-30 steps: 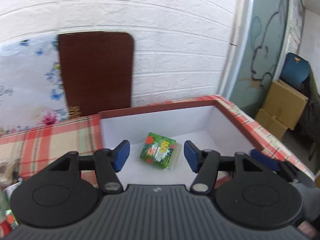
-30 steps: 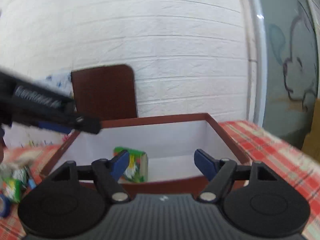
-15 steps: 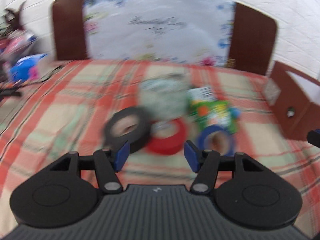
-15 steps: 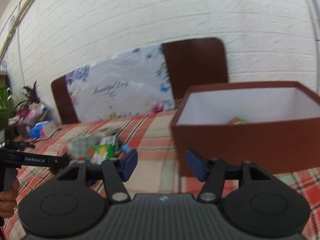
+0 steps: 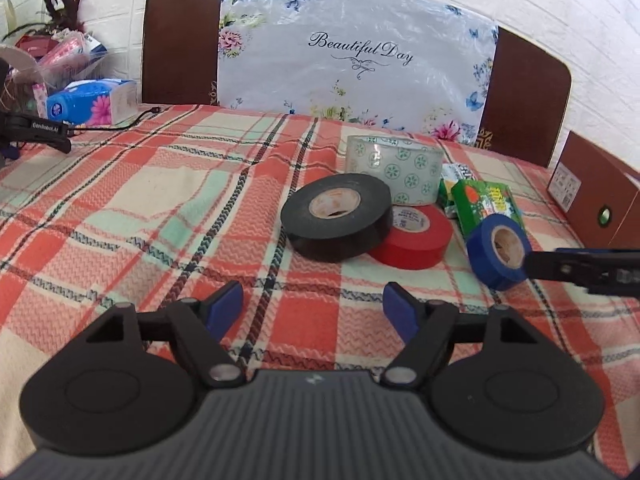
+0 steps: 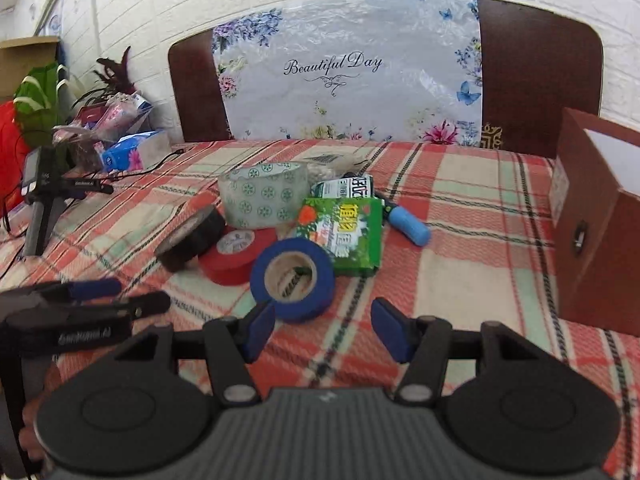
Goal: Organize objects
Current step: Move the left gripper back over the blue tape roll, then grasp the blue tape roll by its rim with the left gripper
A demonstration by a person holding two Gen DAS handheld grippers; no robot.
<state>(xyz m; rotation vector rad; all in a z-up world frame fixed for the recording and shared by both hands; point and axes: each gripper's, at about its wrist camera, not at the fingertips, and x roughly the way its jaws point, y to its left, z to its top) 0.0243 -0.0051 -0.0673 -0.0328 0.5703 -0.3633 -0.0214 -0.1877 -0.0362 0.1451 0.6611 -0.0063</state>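
Right tool (image 6: 323,330) closing, still empty, short of blue tape (image 6: 293,278) — could clip red tape (image 6: 237,254) alongside. Left tool (image 5: 313,308) opening, empty over counter (image 5: 120,208).

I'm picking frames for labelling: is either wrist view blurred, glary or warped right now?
Left wrist view: sharp on the black tape roll, fisheye bends the white brick wall. Right wrist view: blue tape roll crisp; left gripper at the left edge motion-blurred; no harsh glare.
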